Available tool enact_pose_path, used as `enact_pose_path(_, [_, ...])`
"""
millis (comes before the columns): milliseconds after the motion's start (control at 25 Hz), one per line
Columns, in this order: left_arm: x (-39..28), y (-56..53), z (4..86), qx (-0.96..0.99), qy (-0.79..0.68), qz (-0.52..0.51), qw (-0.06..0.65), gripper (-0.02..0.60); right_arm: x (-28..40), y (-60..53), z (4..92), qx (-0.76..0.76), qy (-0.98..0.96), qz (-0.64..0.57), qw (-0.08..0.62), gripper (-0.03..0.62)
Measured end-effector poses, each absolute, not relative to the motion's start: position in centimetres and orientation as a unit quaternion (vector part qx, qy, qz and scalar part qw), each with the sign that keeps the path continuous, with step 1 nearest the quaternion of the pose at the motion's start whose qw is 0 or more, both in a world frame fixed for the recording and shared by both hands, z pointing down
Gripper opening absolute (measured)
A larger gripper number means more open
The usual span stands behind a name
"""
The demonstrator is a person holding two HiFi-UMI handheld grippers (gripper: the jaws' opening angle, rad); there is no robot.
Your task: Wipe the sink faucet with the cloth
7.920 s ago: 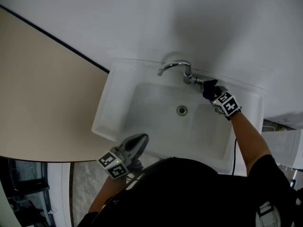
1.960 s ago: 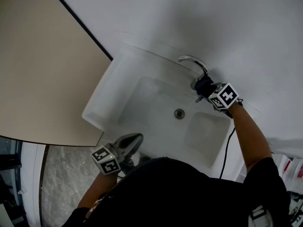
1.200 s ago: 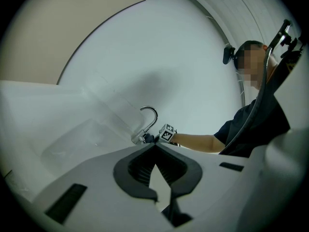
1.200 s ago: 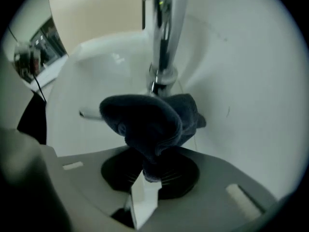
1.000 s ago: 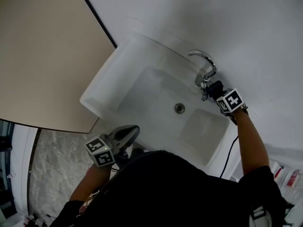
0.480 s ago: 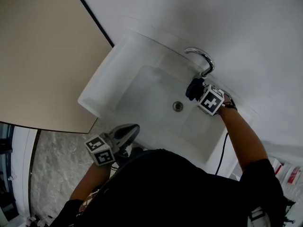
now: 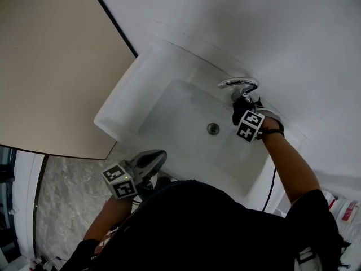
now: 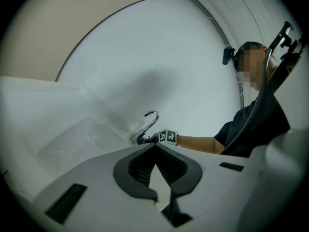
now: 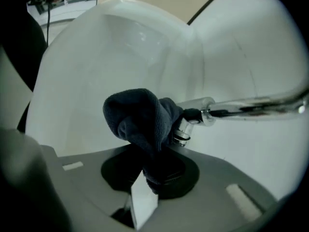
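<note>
Your right gripper (image 7: 244, 113) sits right of centre in the head view, over the back rim of the white sink (image 7: 121, 103), pointing steeply down; its jaws pinch a dark cloth (image 7: 240, 103), bunched into a rounded wad that sticks out past the tips; in the right gripper view the wad fills the middle of the frame and lies against the chrome fitting at the foot of the faucet (image 7: 238, 83), whose spout runs off to the right edge of that view; in the head view the spout reads as a short curved chrome arc just above the cloth, close to the white wall (image 7: 254, 21); the drain (image 7: 212, 129) is left of and a little below your marker cube, in the basin floor. Your left gripper (image 7: 159, 154) is at lower left of the head view, near the front rim of the sink, well apart from the faucet; its jaws are pressed together with nothing between them; its own view looks across the basin at the faucet and your right forearm (image 8: 198, 141). A beige panel (image 7: 51, 66) fills the upper left; grey mottled floor (image 7: 67, 208) shows at lower left.
</note>
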State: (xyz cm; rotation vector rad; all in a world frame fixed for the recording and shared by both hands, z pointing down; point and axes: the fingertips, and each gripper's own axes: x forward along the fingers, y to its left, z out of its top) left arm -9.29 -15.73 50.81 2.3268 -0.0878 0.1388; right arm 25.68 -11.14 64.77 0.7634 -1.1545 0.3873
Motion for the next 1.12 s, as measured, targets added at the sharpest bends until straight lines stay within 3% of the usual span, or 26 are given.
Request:
enact_pose_path(280, [-8.9, -15.4, 50.9, 0.916, -0.03, 0.059, 0.397, 0.0, 27.5, -14.2, 62.7, 0.537, -0.594, 0.276, 0.531, 0.067])
enact_pose_path(400, [-8.9, -15.3, 50.9, 0.914, -0.028, 0.059, 0.399, 0.0, 28.1, -15.1, 60.7, 0.599, -0.586, 0.263, 0.478, 0.066])
enact_pose_path(720, [-7.8, -14.5, 51.4, 0.912, -0.011, 0.066, 0.404, 0.0, 28.2, -16.8, 61.4, 0.604, -0.542, 0.204, 0.548, 0.063])
enact_pose_path(920, [-7.3, -13.6, 51.0, 0.915, 0.007, 0.06, 0.399, 0.0, 27.5, -15.2, 61.0, 0.615, -0.589, 0.314, 0.42, 0.063])
enact_pose_path(1000, [-7.9, -14.0, 51.0, 0.916, 0.002, 0.059, 0.397, 0.0, 29.4, -13.5, 59.1, 0.631, -0.561, 0.274, 0.461, 0.063])
enact_pose_path(1120, [-9.0, -15.0, 51.8, 0.914, -0.015, 0.058, 0.401, 0.0, 33.0, -12.4, 56.8, 0.632, -0.484, 0.181, 0.577, 0.064])
